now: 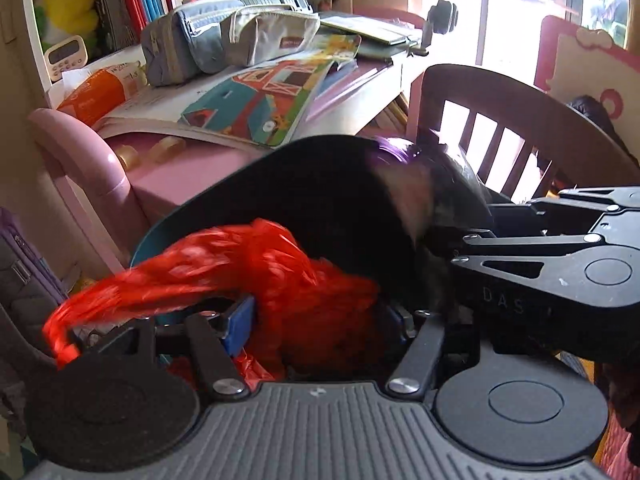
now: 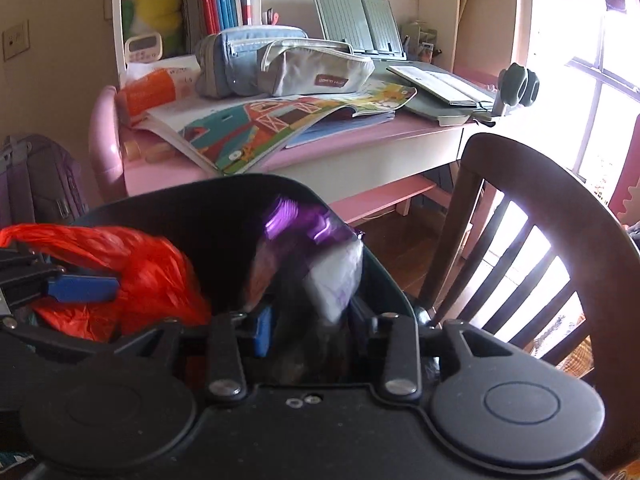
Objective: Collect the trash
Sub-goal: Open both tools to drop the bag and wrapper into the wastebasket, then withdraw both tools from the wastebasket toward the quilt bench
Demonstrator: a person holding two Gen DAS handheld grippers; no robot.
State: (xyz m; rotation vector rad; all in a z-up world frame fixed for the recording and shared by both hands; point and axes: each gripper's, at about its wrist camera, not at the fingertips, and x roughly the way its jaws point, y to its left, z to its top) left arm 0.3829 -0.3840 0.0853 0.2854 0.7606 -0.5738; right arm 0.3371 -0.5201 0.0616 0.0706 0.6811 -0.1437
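Nearest the left camera, the left tool [image 1: 316, 316] is seen with its jaws partly apart and a red plastic bag [image 1: 256, 272] bunched loosely between them; whether the pads press on it cannot be told. Beside it, the right tool [image 2: 308, 324] is held with its jaws parted, and a purple-and-white wrapper [image 2: 320, 248], blurred, sits between them, seemingly let go. Both pieces of trash are poised over the mouth of a dark bin [image 1: 320, 184].

One tail of the red bag is draped outside the bin's rim, so the bag could be dragged back out or spilled to the floor if the left tool is withdrawn while plastic is snagged on a pad. The wrapper could likewise cling to a pad.

Counted: two tools, two trash items, one bin. Behind, one chair [image 2: 532, 216] and one pink counter [image 2: 360, 152] carrying two pencil cases [image 2: 288, 64] are seen.
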